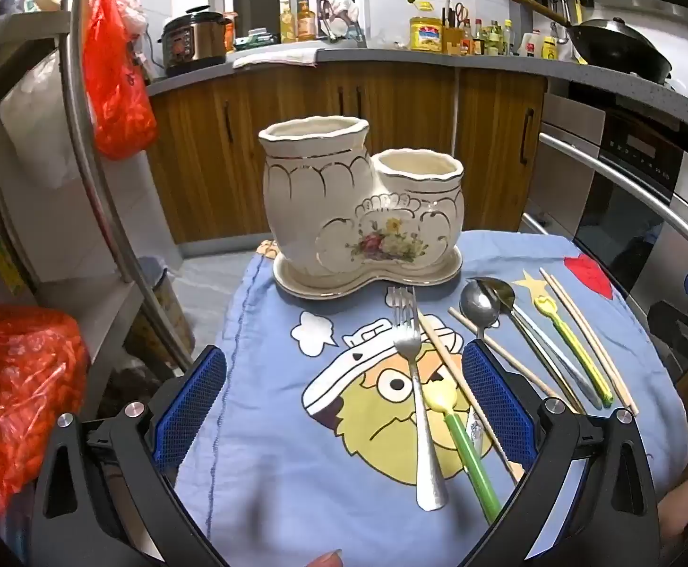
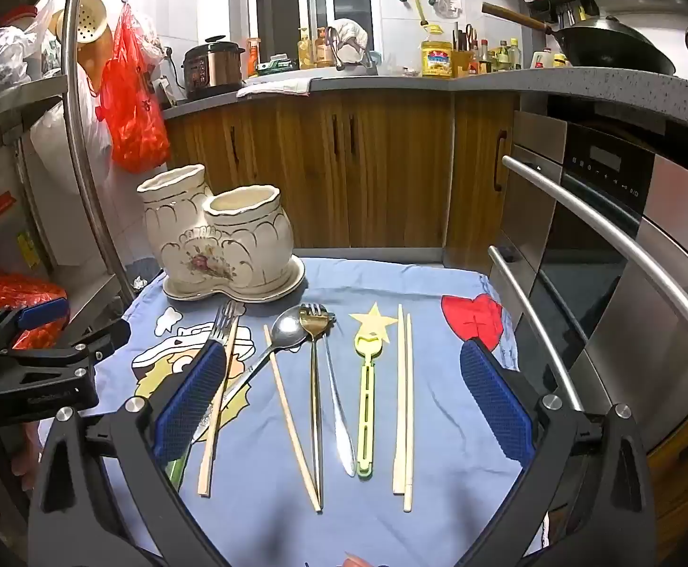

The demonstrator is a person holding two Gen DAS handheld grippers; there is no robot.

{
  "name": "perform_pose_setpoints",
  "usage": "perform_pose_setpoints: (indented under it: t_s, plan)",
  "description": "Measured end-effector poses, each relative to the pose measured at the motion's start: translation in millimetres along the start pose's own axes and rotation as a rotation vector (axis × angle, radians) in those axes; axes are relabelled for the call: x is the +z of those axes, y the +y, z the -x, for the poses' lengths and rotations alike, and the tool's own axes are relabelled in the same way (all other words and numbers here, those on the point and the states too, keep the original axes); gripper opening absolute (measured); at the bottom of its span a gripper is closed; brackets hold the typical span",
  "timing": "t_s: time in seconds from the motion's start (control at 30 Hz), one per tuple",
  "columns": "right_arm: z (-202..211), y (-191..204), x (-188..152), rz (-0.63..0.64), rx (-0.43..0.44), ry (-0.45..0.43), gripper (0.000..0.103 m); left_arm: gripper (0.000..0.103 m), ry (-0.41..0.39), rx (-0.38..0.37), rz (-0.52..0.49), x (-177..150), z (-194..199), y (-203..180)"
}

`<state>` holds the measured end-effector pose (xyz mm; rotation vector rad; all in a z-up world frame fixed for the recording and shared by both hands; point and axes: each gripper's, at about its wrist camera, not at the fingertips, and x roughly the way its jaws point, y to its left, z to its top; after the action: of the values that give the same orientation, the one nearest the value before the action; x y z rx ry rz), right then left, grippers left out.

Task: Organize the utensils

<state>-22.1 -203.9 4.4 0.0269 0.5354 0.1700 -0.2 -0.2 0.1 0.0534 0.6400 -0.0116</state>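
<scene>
I am holding my left gripper [image 1: 344,406] spread wide and empty, hovering low over the blue cartoon cloth [image 1: 268,482]. Between its blue pads a steel fork [image 1: 415,401] is lying with its tines pointing to twelve o'clock, and a green-handled spoon [image 1: 467,449] is sitting just beside it at three o'clock, its yellow bowl almost touching the fork's stem. A wooden chopstick [image 1: 457,378] is running diagonally close behind them.

I am also keeping my right gripper [image 2: 344,401] fully parted, with nothing in it. Under it, from nine to three o'clock, a chopstick [image 2: 292,416], a slim gold fork [image 2: 314,378], a silver spoon [image 2: 339,416], a pale green slotted utensil [image 2: 366,401] and a pair of chopsticks [image 2: 403,401] are lying nearly parallel.

Farther off, toward eleven o'clock in the right view, the cream ceramic holder [image 2: 223,241] is standing on its saucer with both cups seemingly vacant.

I am judging the crowding to be the main risk: closing on the fork could pinch the green spoon too, or roll the chopstick off the cloth. Thin, flat handles on soft fabric may slip from the pads, and a careless drop could knock the holder.
</scene>
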Motion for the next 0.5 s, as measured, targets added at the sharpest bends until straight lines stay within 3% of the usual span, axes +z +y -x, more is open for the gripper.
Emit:
perform_pose_setpoints:
  t_s: [0.5]
  plan:
    - [-4.0,0.9,1.2,-0.005,0.009,0.013,0.098,0.099,0.007,0.005,-0.003,1.7,1.2,-1.6]
